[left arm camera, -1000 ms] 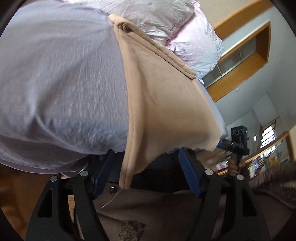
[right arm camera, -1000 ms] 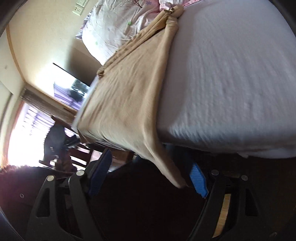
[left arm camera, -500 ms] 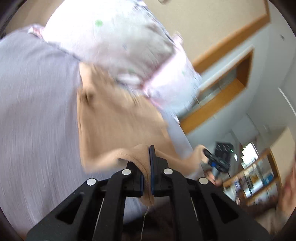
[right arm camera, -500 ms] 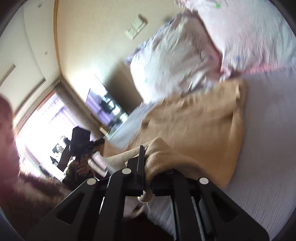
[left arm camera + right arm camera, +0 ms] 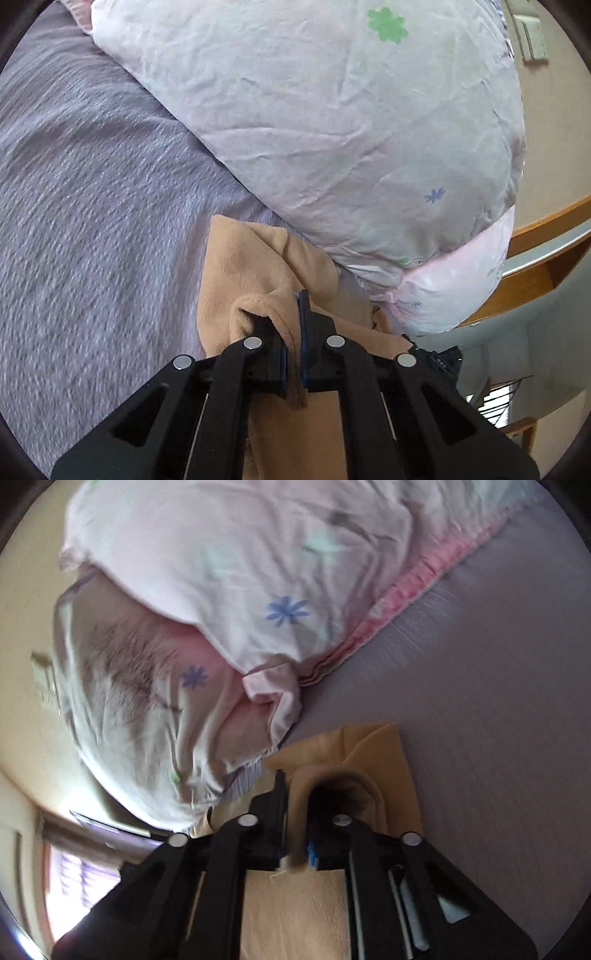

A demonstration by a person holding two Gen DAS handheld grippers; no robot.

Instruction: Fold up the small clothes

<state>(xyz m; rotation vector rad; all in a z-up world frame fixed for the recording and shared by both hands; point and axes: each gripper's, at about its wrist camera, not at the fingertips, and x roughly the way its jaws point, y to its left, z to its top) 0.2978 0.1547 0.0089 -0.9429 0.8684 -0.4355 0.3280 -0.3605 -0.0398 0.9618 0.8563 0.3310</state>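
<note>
A tan garment (image 5: 236,269) lies on the lilac bed sheet (image 5: 92,206), with its far end close to the pillows. My left gripper (image 5: 293,332) is shut on a bunched edge of the tan garment and holds it above the layer below. In the right wrist view my right gripper (image 5: 295,808) is shut on another folded edge of the same garment (image 5: 384,760), over its far end. The cloth hides the pads of both grippers.
A big white floral pillow (image 5: 332,129) lies just beyond the garment. In the right wrist view a pink-edged pillow (image 5: 229,602) sits against the garment's far end on the sheet (image 5: 498,701). A wooden ledge (image 5: 546,258) and a wall are at the right.
Both grippers shut on the garment's near edge, lifted it off the bed's side and carried it forward over the rest of the garment toward the pillows.
</note>
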